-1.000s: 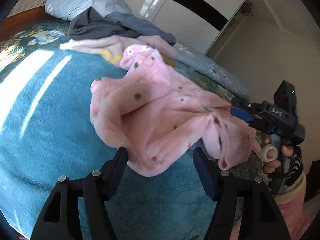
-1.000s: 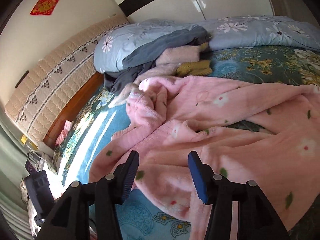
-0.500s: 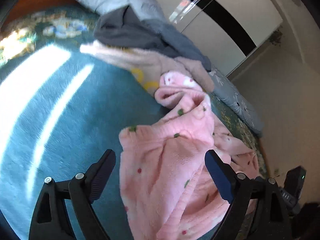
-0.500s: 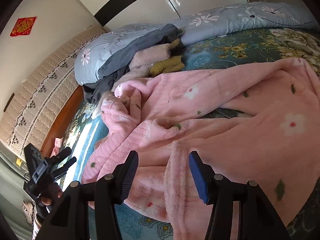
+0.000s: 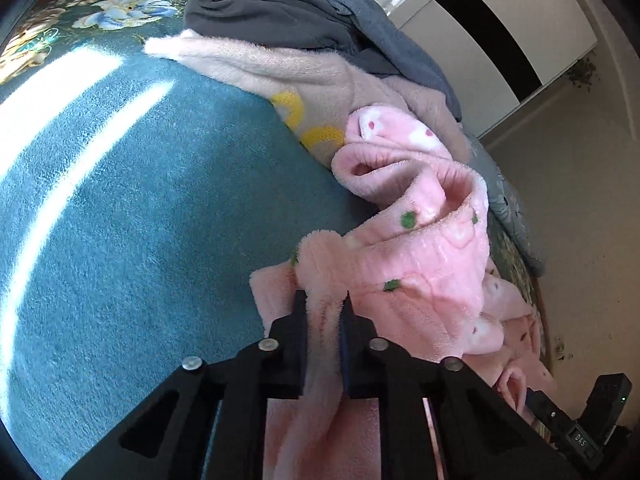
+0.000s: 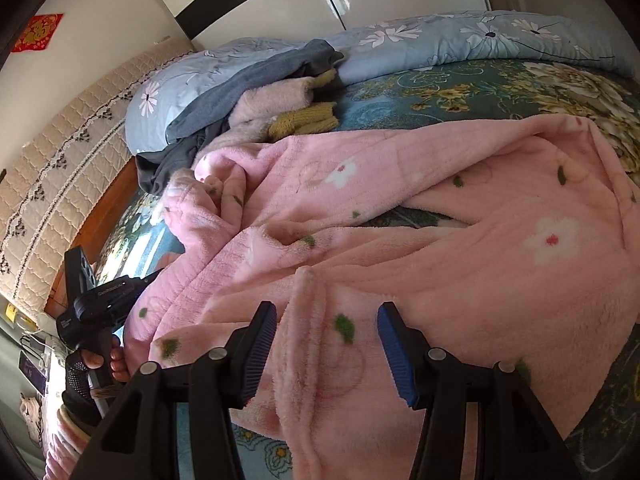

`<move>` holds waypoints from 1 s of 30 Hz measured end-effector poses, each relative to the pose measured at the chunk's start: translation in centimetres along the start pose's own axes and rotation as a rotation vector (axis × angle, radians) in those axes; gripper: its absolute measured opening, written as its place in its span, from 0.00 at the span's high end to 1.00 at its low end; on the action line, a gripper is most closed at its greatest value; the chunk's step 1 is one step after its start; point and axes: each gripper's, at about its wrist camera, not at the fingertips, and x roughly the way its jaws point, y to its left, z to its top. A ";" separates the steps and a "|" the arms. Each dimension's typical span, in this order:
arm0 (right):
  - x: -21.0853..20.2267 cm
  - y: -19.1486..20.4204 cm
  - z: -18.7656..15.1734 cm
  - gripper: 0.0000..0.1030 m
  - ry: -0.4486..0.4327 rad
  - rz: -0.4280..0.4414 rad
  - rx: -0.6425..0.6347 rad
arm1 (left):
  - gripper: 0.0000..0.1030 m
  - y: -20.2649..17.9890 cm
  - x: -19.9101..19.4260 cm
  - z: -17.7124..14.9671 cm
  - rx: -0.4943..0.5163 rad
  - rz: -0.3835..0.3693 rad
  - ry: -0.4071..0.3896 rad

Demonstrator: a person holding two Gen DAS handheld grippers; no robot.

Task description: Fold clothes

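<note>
Pink fleece garment point(image 6: 460, 216) lies rumpled across teal floral bedspread point(image 5: 120, 220), near its front edge, below a clothes pile point(image 5: 304, 36) by the pillow point(image 6: 192, 80). Left gripper point(image 5: 323, 304) jaws closing, pinching a garment fold. Right gripper point(image 6: 327, 332) jaws spread over a raised ridge, pads not pressing.

Teal blanket point(image 5: 132, 208) covered the bed, w/ sunlit stripes across it & a floral border point(image 6: 500, 84) at the far side. Blue daisy-print quilt point(image 6: 460, 36) lay bunched along the bed's back edge, by the pillow point(image 6: 156, 104). Quilted cream headboard point(image 6: 60, 152) above a wood frame point(image 6: 108, 216). White wardrobe point(image 5: 516, 28) w/ black stripe stood behind. Red paper decoration point(image 6: 38, 32) hung on the wall, upper left.
</note>
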 end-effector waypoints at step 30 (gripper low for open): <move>-10.1 -13.9 -3.0 0.46 -0.097 0.055 0.432 | 0.92 7.5 -8.8 -0.9 -0.350 -0.027 -0.132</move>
